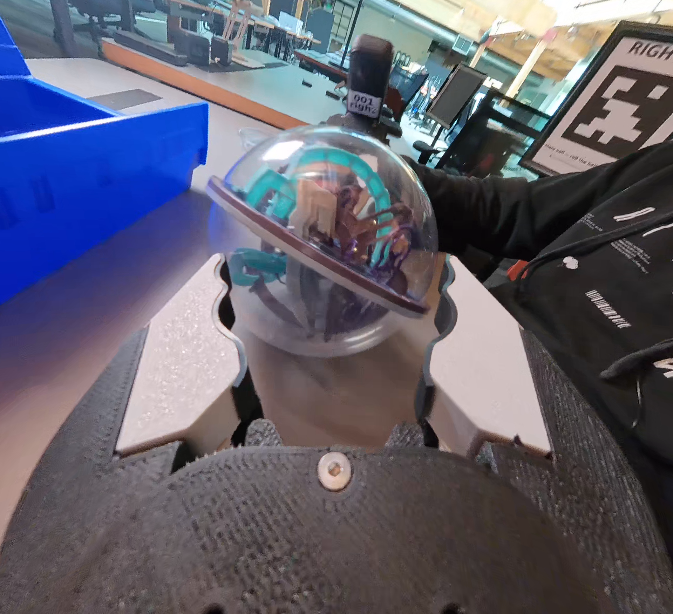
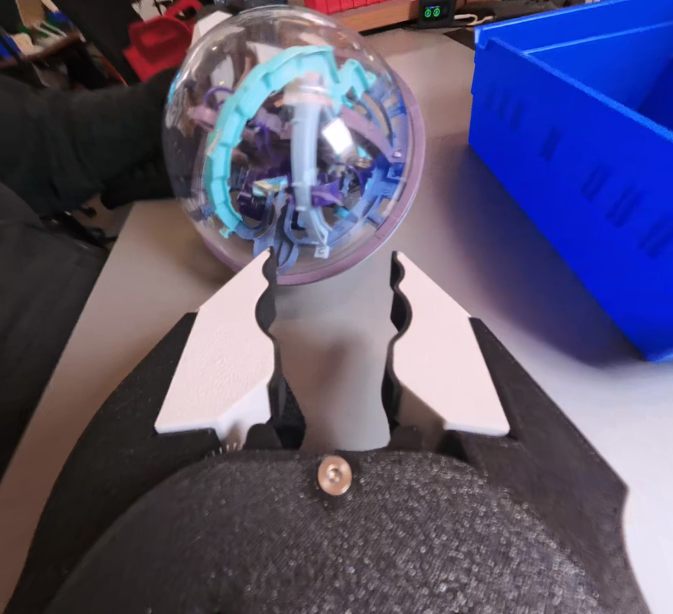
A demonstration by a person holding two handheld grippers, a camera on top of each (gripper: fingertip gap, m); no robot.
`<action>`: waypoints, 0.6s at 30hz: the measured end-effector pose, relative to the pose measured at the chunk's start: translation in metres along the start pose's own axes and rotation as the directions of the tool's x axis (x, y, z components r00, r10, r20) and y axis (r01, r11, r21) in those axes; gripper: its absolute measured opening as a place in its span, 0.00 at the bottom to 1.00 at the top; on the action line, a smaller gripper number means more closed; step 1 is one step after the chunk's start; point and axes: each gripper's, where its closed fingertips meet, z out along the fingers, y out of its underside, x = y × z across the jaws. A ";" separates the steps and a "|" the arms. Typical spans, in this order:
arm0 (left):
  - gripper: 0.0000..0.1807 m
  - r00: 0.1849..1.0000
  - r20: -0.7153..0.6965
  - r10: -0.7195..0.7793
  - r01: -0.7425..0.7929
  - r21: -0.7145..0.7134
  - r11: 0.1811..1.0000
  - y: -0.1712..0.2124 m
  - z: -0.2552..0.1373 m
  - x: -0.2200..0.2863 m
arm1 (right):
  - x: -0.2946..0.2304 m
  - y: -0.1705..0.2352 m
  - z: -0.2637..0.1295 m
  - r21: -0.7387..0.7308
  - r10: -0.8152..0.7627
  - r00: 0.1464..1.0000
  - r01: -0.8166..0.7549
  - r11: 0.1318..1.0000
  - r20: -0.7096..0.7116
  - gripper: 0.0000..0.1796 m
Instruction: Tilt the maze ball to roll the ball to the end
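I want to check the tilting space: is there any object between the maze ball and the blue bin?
No. In the right wrist view only bare grey table lies between the maze ball and the blue bin.

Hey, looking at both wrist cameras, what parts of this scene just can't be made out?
- Small rolling ball: not findable in either view; the clear plastic maze sphere is motion-blurred and crowded with teal and purple tracks.
- Left gripper contact: left wrist view, sphere covers the fingertips.
- Right gripper grip: right wrist view, sphere edge only near the tips.
- Blue plastic bin: cut off by frame edges.
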 end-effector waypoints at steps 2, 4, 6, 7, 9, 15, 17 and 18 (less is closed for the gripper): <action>0.58 0.999 -0.004 0.033 -0.033 0.017 0.999 -0.003 0.005 0.001 | -0.005 0.002 0.001 -0.006 0.042 0.998 -0.042 0.999 0.047 0.39; 0.56 0.997 -0.019 0.068 -0.067 0.030 0.997 -0.006 0.008 0.002 | -0.020 0.004 0.000 -0.021 0.046 0.989 -0.044 0.999 0.139 0.26; 0.47 0.998 0.009 0.065 -0.065 0.089 0.994 -0.019 0.004 -0.004 | -0.025 0.008 -0.002 -0.049 0.040 0.985 -0.032 0.998 0.169 0.19; 0.42 0.997 0.044 0.060 -0.065 0.115 0.991 -0.025 -0.001 -0.010 | -0.025 0.008 -0.004 -0.043 0.040 0.984 -0.033 0.999 0.175 0.18; 0.42 0.995 0.084 0.055 -0.067 0.145 0.987 -0.032 -0.012 -0.015 | -0.019 0.003 -0.008 -0.010 0.065 0.985 -0.064 0.998 0.161 0.18; 0.34 0.991 0.112 -0.079 0.076 0.034 0.997 -0.008 -0.007 -0.025 | 0.027 -0.016 -0.004 0.128 0.278 0.960 -0.280 0.951 0.036 0.32; 0.39 0.972 0.207 -0.107 0.104 0.024 0.994 -0.003 0.000 -0.043 | 0.033 -0.014 -0.001 0.132 0.321 0.947 -0.321 0.938 0.023 0.32; 0.37 0.972 0.204 -0.118 0.112 0.043 0.993 -0.006 0.000 -0.045 | 0.033 -0.013 -0.002 0.132 0.304 0.953 -0.303 0.944 0.011 0.31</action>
